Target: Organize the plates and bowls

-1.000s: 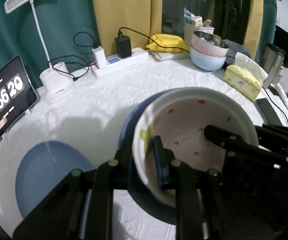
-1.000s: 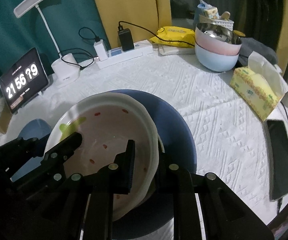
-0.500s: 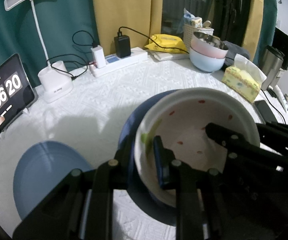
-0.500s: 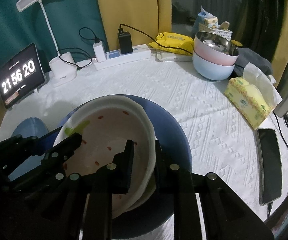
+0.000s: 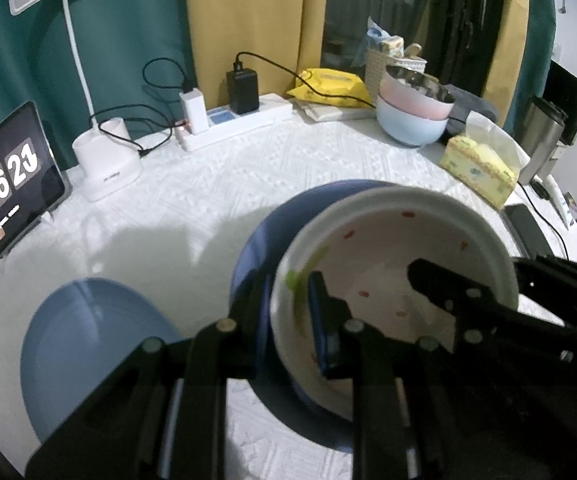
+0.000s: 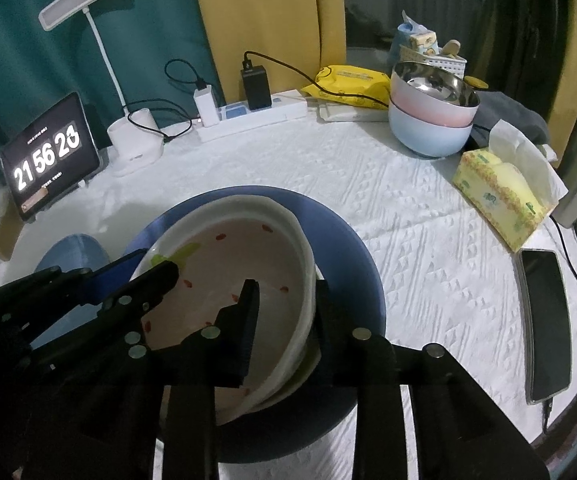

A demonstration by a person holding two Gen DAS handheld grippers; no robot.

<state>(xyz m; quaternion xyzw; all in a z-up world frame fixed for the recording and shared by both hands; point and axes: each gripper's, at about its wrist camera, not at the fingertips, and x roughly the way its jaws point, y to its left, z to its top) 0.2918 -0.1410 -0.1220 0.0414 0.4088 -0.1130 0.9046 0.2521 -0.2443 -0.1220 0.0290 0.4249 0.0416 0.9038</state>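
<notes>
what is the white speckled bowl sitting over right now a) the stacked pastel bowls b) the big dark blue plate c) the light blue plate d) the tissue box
b: the white speckled bowl sits within the rim of the big dark blue plate, with that rim showing around it.

Both wrist cameras are looking steeply down, close over the white bowl, one from each side, sharing it and the worktop behind.
</notes>
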